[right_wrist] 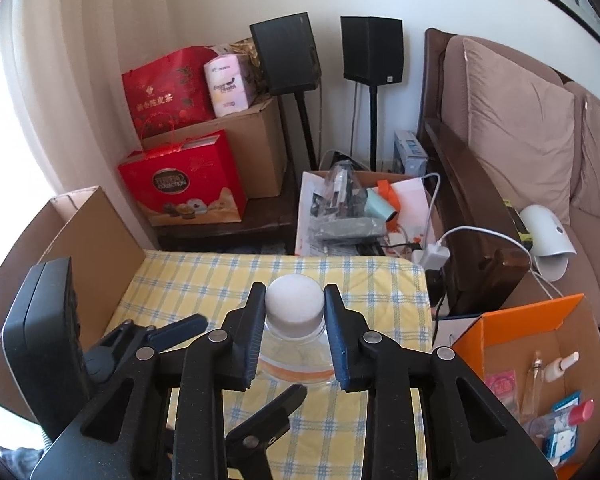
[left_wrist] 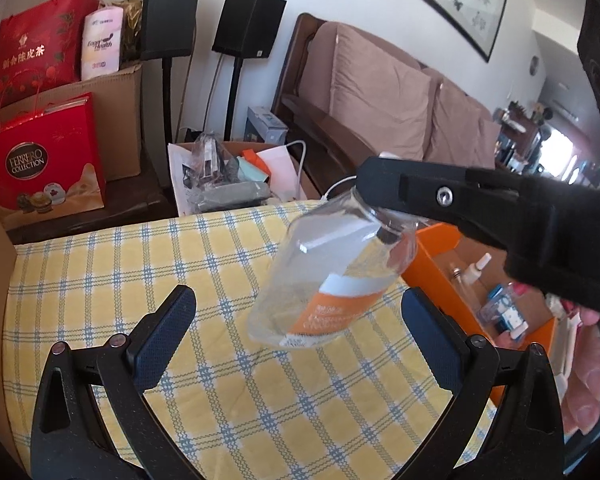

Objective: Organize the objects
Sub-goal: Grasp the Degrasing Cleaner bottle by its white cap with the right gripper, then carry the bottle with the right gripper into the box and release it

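Observation:
A clear bottle with an orange and white label hangs tilted above the yellow checked tablecloth. My right gripper is shut on its white cap, seen between the fingers in the right wrist view, where the right gripper closes on the cap's sides. My left gripper is open and empty, its fingers wide apart below and in front of the bottle, not touching it. It also shows low in the right wrist view.
An orange cardboard box at the table's right holds several small bottles and packets. A brown cardboard wall stands at the table's left. Beyond the far edge are an open box of clutter, red gift bags, speakers and a sofa.

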{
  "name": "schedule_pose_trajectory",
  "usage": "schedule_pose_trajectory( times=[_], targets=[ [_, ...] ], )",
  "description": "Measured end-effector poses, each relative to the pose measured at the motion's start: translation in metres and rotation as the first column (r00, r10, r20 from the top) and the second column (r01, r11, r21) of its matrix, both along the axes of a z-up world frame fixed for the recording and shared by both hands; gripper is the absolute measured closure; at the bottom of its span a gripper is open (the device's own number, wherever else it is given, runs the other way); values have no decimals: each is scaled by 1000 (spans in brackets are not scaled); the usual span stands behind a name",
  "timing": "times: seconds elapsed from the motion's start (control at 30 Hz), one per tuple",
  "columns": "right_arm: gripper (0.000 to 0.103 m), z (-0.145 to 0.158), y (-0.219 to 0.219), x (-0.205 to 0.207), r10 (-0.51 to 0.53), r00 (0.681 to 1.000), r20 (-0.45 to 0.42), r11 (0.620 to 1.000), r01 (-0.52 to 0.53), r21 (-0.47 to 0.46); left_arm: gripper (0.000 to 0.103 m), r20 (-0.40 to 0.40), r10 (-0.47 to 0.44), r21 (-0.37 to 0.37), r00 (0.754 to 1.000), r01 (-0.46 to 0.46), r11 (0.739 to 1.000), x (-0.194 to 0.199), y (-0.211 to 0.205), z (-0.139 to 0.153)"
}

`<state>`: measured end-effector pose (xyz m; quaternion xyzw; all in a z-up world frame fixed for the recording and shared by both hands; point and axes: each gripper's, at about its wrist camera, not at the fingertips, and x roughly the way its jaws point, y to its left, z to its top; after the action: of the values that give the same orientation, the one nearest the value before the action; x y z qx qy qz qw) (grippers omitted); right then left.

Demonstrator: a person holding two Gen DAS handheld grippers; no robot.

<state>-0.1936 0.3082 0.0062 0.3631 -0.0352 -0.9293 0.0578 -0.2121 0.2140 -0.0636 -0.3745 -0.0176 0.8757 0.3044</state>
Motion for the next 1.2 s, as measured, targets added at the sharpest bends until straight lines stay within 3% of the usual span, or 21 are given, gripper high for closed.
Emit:
schedule_pose_trajectory(
  times=[0.2, 0.47, 0.77, 0.97, 1.2],
  targets=[
    [74, 13, -19, 11, 31, 999, -17, 999, -31, 27, 1, 0, 2, 38, 1000, -2, 999, 6, -4, 7],
    [74, 43, -43, 24, 94, 995, -38, 995, -95, -13, 26, -62, 52, 90, 997, -47, 995, 33, -38, 31],
    [74, 83, -99, 33, 189, 980, -56, 982, -189, 10, 27, -63, 109, 117, 992, -101, 988, 43, -92, 67],
    [74, 103, -133, 37, 242, 968, -66, 970, -241, 25, 27, -13, 140, 140, 990, -137, 981, 46, -130, 91],
    [74, 123, -167, 36, 309, 949, -67, 950, -311, -29, 27, 54, 201, 173, 978, -208, 963, 52, -180, 117]
  ],
)
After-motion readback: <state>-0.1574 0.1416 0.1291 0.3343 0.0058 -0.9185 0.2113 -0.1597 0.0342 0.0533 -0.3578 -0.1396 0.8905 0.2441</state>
